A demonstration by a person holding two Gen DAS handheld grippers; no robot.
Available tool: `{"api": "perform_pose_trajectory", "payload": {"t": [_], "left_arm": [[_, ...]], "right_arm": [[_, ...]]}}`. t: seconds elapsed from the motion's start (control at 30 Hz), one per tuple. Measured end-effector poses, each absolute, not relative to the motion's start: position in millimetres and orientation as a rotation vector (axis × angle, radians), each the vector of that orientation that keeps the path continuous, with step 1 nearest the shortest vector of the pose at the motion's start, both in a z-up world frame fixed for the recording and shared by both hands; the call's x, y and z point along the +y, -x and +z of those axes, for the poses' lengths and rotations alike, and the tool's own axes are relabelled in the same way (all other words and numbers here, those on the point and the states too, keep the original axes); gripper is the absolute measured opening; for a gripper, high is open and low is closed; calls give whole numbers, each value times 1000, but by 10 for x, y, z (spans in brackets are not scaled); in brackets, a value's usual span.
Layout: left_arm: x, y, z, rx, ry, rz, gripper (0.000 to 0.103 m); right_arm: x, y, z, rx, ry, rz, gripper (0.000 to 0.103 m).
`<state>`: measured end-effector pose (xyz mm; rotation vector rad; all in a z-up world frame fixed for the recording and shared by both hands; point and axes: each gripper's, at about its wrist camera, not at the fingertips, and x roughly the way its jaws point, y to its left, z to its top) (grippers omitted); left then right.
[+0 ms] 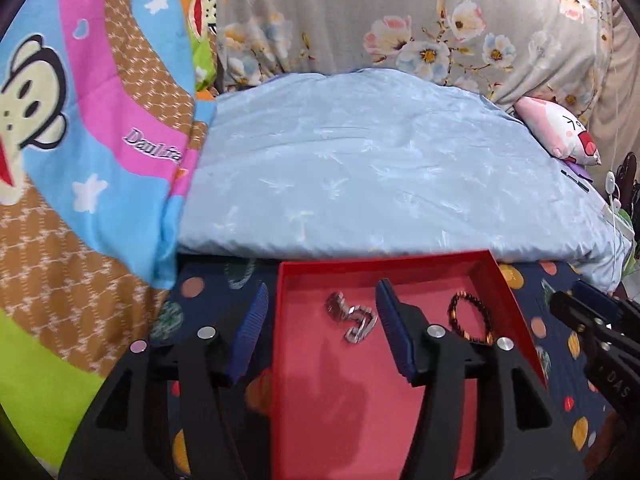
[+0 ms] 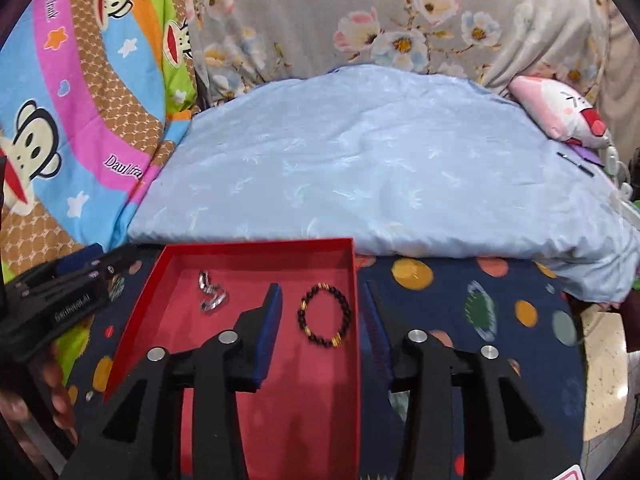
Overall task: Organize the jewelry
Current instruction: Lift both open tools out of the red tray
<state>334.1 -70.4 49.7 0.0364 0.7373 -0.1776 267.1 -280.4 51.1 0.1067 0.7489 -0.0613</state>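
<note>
Bedding with planet print carries a shallow red cardboard tray [image 2: 256, 250], where a silver chain [image 1: 352, 318] and dark beaded bracelet [image 2: 324, 316] lie loose beyond released left fingers [image 1: 256, 308] and right fingers [image 2: 272, 308].

The bed [image 2: 460, 312], in navy planet-print sheet, carries a red tray [image 2: 256, 250] and blue pillow [image 2: 360, 160]

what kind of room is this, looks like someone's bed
Most likely a bedroom, with the work done on a bed. A light blue quilt lies across it, a cartoon monkey blanket sits to one side, and a pink plush pillow rests at the far corner.
</note>
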Motion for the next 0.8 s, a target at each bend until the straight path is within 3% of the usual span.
{"api": "perform_pose_trajectory", "payload": {"t": [0.17,0.47,0.73,0.8], "left_arm": [[-463,-2656,510,748,-93,-169,59],[-83,-1660,65,851,-74,-142,60],[-116,-1285,-277,904,-106,-112,62],[-116,-1245,-314,905,-106,-112,67]], "right_arm": [[-2642,-1890,540,761,-95,-53,46],[-2235,-855,156,841,-93,-54,48],[-1927,-633,-231,903,-120,-33,48],[-1878,-665,-289,910,-123,-30,50]]}}
